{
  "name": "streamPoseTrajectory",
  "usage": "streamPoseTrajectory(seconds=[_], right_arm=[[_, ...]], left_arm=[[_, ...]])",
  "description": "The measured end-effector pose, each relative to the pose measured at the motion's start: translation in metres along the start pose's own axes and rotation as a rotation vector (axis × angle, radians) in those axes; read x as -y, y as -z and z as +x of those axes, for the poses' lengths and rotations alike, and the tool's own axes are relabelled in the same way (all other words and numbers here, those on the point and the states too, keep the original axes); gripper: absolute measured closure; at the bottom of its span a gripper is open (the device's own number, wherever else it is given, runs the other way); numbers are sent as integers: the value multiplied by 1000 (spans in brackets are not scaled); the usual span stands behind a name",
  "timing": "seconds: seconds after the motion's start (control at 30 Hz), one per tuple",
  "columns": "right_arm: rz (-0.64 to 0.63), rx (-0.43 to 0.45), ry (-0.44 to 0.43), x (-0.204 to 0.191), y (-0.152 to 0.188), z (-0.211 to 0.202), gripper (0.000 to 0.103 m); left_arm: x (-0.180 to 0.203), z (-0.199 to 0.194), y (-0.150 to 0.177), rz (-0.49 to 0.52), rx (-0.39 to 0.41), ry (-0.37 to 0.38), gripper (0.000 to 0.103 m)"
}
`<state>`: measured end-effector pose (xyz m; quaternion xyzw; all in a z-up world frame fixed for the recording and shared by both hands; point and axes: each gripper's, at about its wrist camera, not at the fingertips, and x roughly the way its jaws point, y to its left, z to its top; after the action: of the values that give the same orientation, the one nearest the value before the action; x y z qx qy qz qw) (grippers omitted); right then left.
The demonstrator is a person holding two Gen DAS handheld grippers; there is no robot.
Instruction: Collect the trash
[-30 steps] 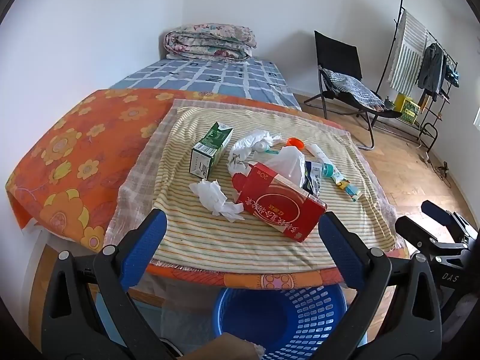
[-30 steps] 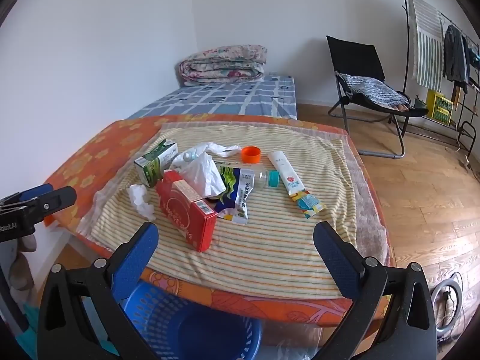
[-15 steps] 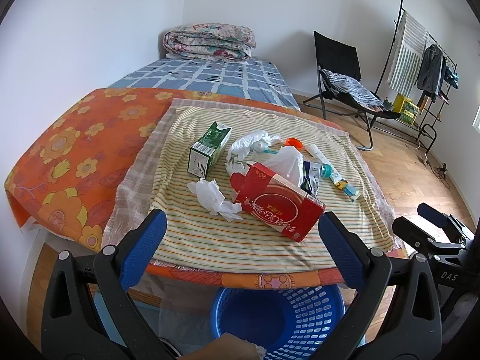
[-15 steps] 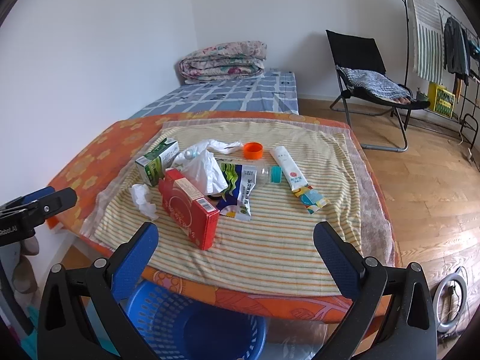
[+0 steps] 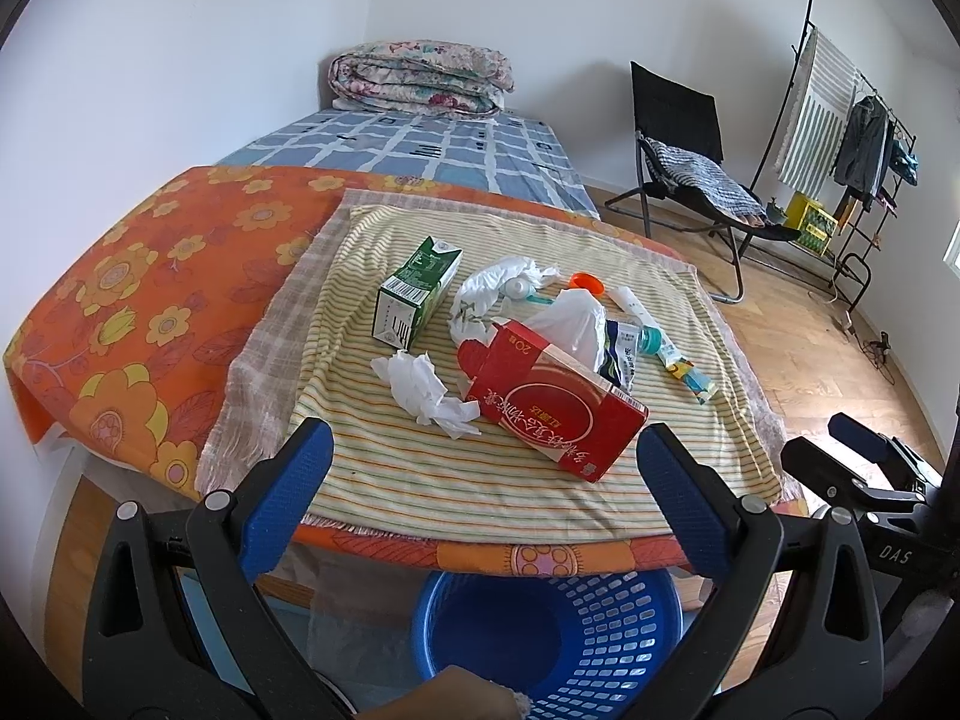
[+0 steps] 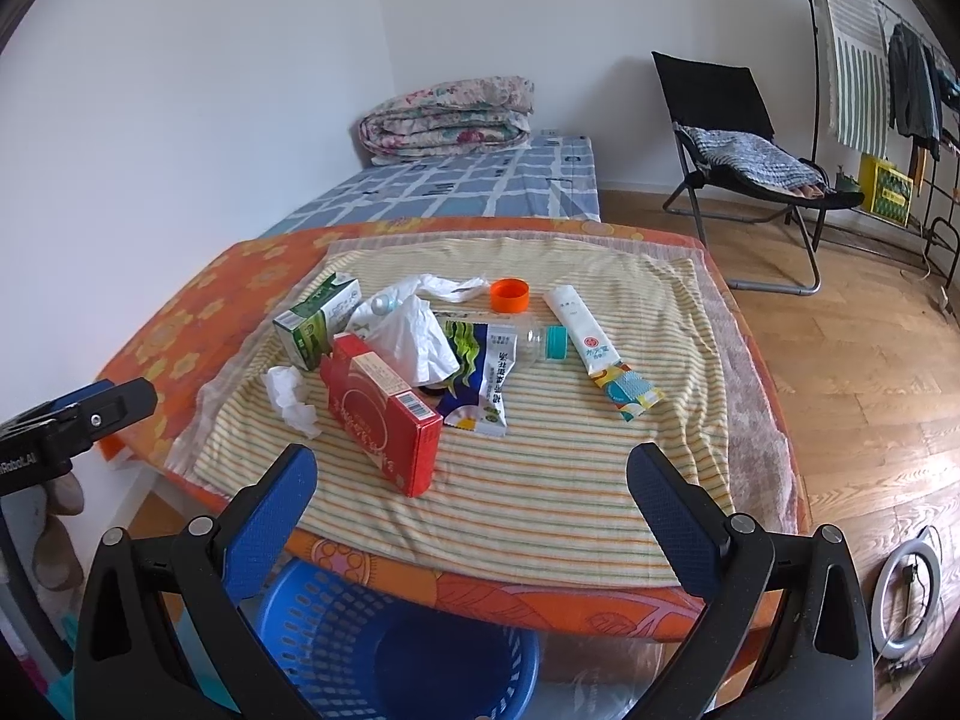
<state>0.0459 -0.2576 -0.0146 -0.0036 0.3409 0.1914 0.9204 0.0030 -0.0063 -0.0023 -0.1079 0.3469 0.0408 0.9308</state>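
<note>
While both claws hang empty with jaws spread wide before the table's near edge, the left gripper [image 5: 483, 480] and right gripper [image 6: 471, 495] frame a blue basket [image 5: 606, 618] on the floor below them. Beyond the fingertips, on the striped cloth [image 6: 558, 468], lie a red box [image 5: 555, 414] and a crumpled tissue [image 5: 423, 387]; farther off lie a green carton [image 5: 414, 294], a snack wrapper [image 6: 486, 378], an orange cap [image 6: 510, 294] and a white tube [image 6: 585, 330].

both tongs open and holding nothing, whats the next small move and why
Probably ease the left tongs forward and down onto the crumpled tissue. It lies at the near edge of the trash pile, loose on the striped cloth beside the red box, and the blue basket waits just below the table edge.
</note>
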Motion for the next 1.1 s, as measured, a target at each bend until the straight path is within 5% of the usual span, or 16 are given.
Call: streamPoseTrajectory(seconds=[1.1], right_arm=[[18, -23, -33, 1, 1, 4, 1]], left_arm=[[-5, 0, 0, -9, -3, 5, 0]])
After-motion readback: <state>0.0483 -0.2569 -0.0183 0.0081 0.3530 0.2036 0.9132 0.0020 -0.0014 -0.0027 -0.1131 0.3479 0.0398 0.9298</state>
